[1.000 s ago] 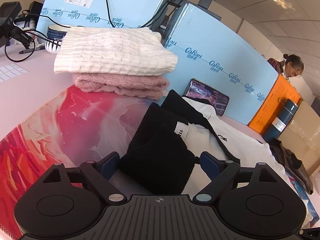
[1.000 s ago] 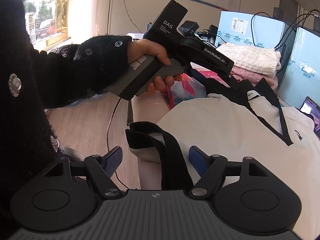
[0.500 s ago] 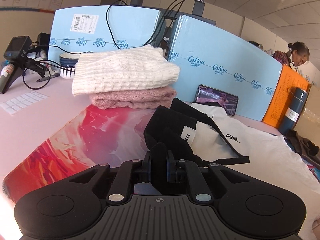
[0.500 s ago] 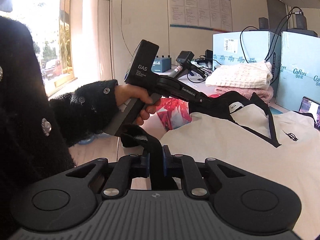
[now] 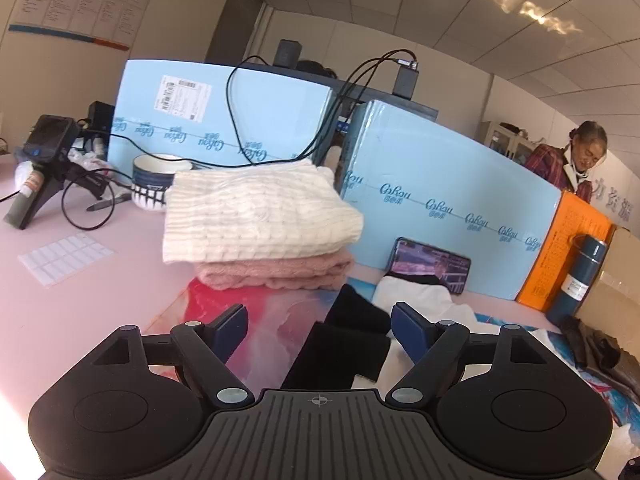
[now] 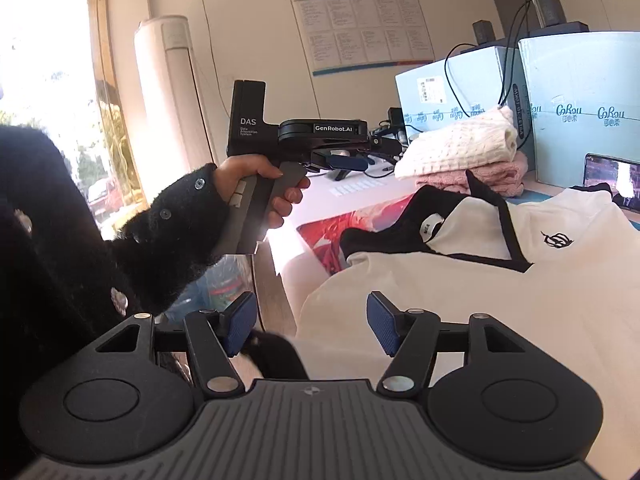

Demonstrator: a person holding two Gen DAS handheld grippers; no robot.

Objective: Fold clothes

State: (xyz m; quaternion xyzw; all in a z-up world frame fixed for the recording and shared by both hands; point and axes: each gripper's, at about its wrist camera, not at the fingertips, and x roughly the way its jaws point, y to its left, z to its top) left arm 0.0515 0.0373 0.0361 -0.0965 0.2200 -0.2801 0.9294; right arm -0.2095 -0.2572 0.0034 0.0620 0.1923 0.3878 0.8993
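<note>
From my left wrist, my left gripper (image 5: 318,322) has just spread its fingers, level over the bench (image 5: 80,300); the black sleeve (image 5: 340,354) lies loose between them, unpinched, near the folded stack (image 5: 256,224). From my right wrist, my right gripper (image 6: 310,326) has also just opened its fingers over the white garment (image 6: 500,292), gripping nothing. My left hand (image 6: 266,188) holds its handle upright, far left.

An office workroom: a pink desk (image 5: 84,300) backed by pale blue cartons (image 5: 448,204) strung with black cables (image 5: 236,92), a printed notice board (image 6: 360,28) on the wall at upper centre, ceiling tiles (image 5: 400,4) overhead.
</note>
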